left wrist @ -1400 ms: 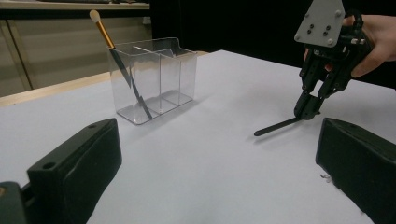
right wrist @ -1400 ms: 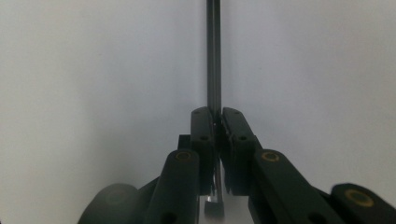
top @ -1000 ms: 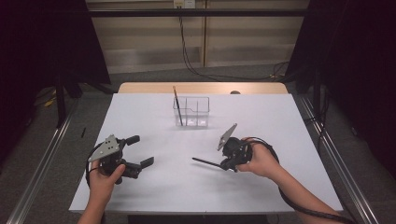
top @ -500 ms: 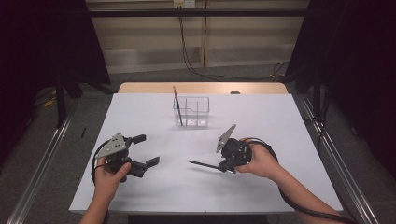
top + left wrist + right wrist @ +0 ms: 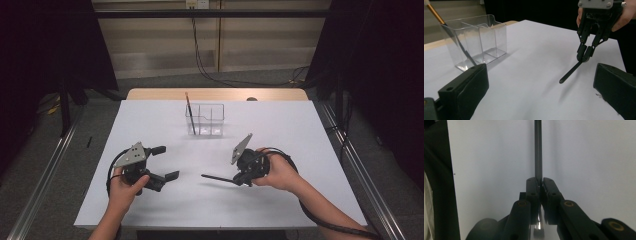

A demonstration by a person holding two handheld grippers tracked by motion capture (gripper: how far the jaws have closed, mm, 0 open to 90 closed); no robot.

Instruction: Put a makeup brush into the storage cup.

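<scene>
Black jaws of the right gripper (image 5: 243,179) are clamped together on one end of a thin dark stick (image 5: 218,178), seen from above at the right of the table. The stick juts out from the jaws toward the left gripper, its free end raised just off the white tabletop (image 5: 300,135), with a faint shadow beneath it. In the right gripper view the stick (image 5: 538,150) runs straight ahead from between the closed pads.

At the left, the left gripper (image 5: 167,163) is held in the person's left hand (image 5: 125,189), its jaws spread wide apart with nothing between them. It sits well apart from the stick's tip. In its own view the right gripper (image 5: 585,56) and stick (image 5: 571,72) show between its open jaws.

Farther back, near the middle of the table, stands a clear plastic box (image 5: 206,120) with compartments. A brush (image 5: 190,113) with a wooden handle leans in its left compartment.
</scene>
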